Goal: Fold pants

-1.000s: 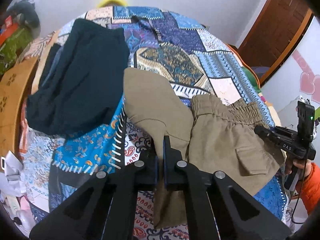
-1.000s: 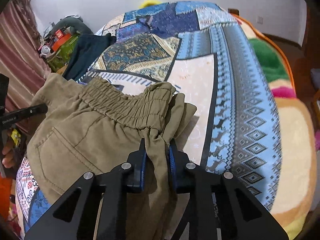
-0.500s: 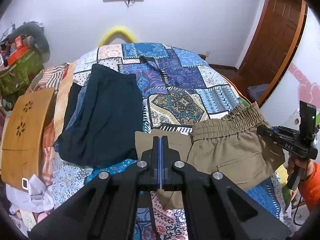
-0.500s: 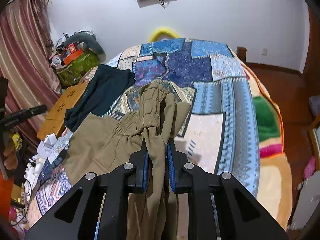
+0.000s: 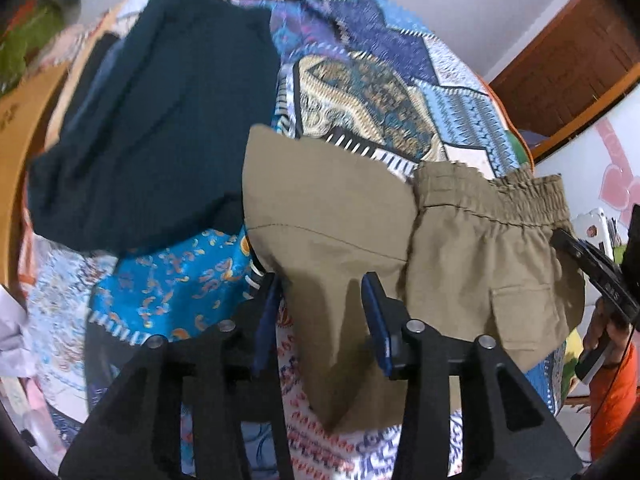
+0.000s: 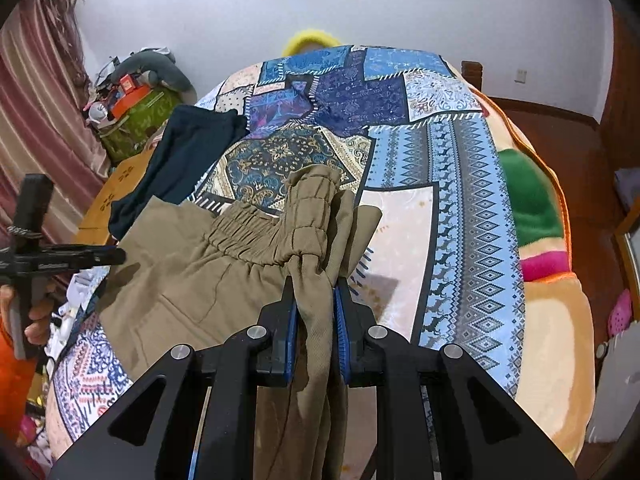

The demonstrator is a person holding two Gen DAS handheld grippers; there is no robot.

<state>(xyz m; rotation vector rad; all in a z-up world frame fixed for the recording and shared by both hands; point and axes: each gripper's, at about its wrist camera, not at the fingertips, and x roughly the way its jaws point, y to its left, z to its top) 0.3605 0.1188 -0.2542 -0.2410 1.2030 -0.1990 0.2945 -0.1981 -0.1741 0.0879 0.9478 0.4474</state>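
Note:
Khaki pants (image 5: 472,264) lie folded on the patterned bedspread (image 5: 360,92), elastic waistband at the right. My left gripper (image 5: 324,304) is open, its jaws standing apart around the folded leg end, which lies loose between them. In the right wrist view my right gripper (image 6: 314,300) is shut on a bunched part of the khaki pants (image 6: 192,280) at the waistband side, holding it slightly raised. The left gripper shows at the left edge of the right wrist view (image 6: 116,256). The right gripper shows at the right edge of the left wrist view, its tips hidden.
A dark teal garment (image 5: 152,120) lies on the bed to the left of the pants, also in the right wrist view (image 6: 188,156). A wooden stool (image 6: 116,184) and clutter stand beside the bed's left side. A wooden door (image 5: 572,64) is at the right.
My left gripper was shut on the leg end and has opened, letting the leg drop onto the bed. My right gripper lowered the waistband and stays shut on it.

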